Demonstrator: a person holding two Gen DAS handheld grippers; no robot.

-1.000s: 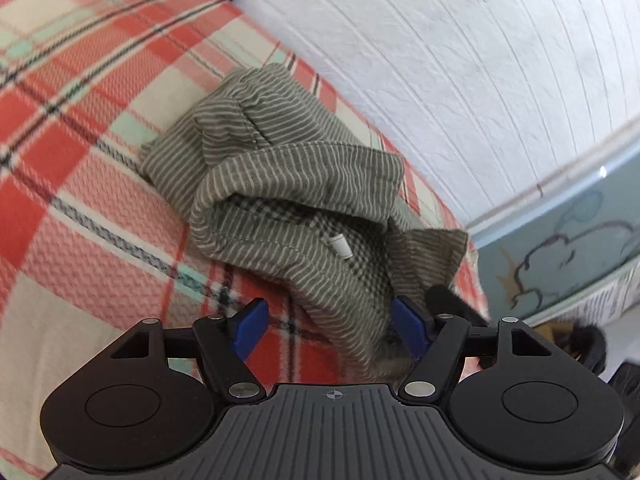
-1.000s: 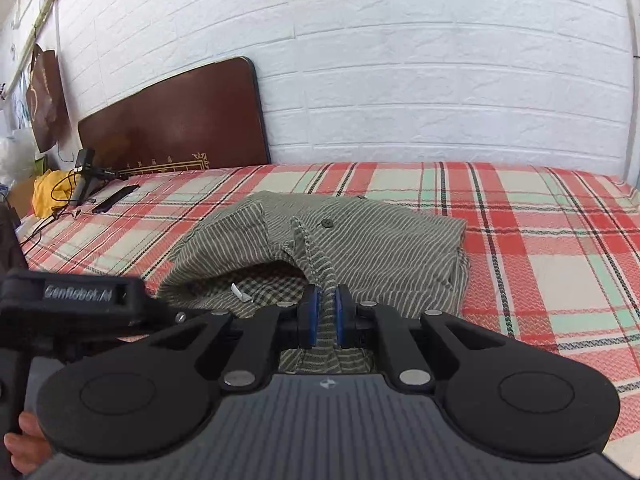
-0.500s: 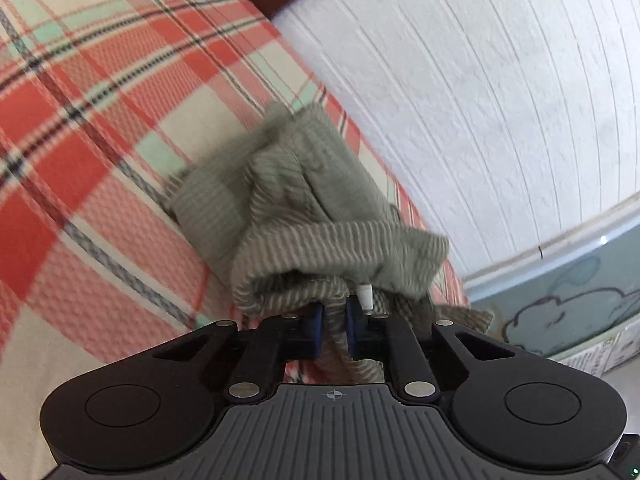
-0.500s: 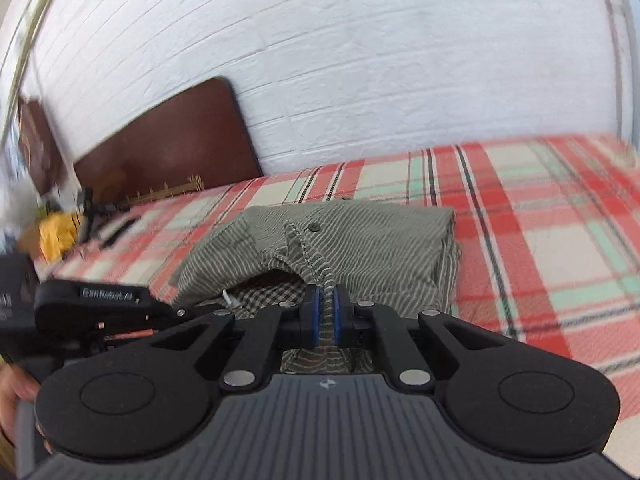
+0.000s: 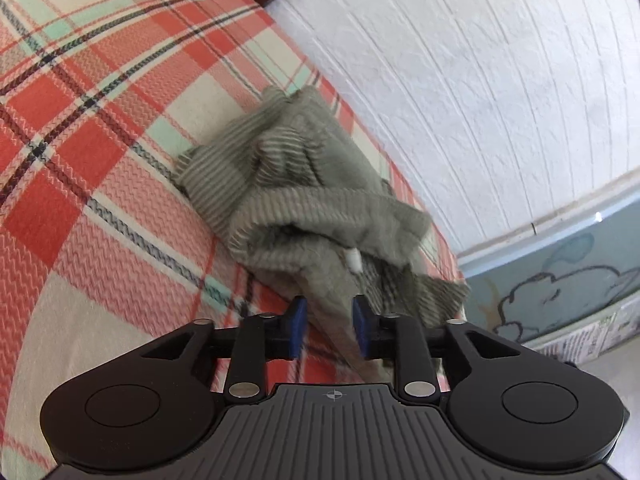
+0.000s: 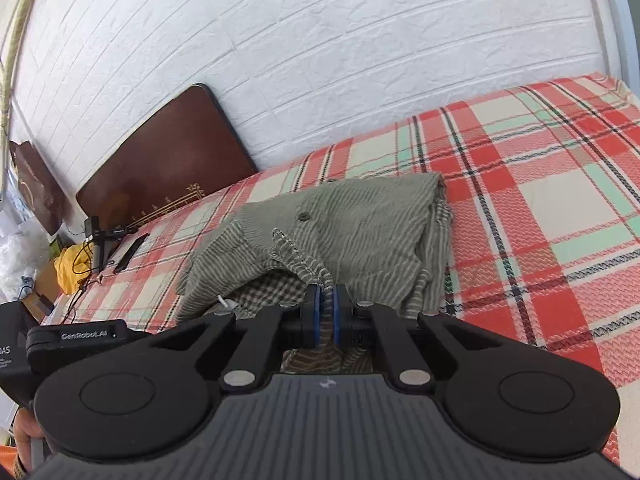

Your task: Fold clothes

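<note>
Green striped shirt (image 6: 360, 232) lies bunched on plaid bed (image 6: 560, 208). Right tool (image 6: 326, 312) clamps hem. Left tool (image 5: 327, 330) partly apart, cloth between fingers, not pinched. Risk: left edge slips free, fold goes lopsided.

The garment (image 6: 360, 224) is olive green with thin pale stripes; its inner lining, blurred in the left wrist view, seems to be a small green-and-cream check. The bed cover (image 6: 540, 184) is a plaid of coral red, cream and mint green, crossed by dark lines. The wall (image 6: 320, 40) is white brick-patterned. The headboard (image 6: 168, 152) is dark brown with gold trim. Both claws are black with blue pads (image 5: 298, 326).
</note>
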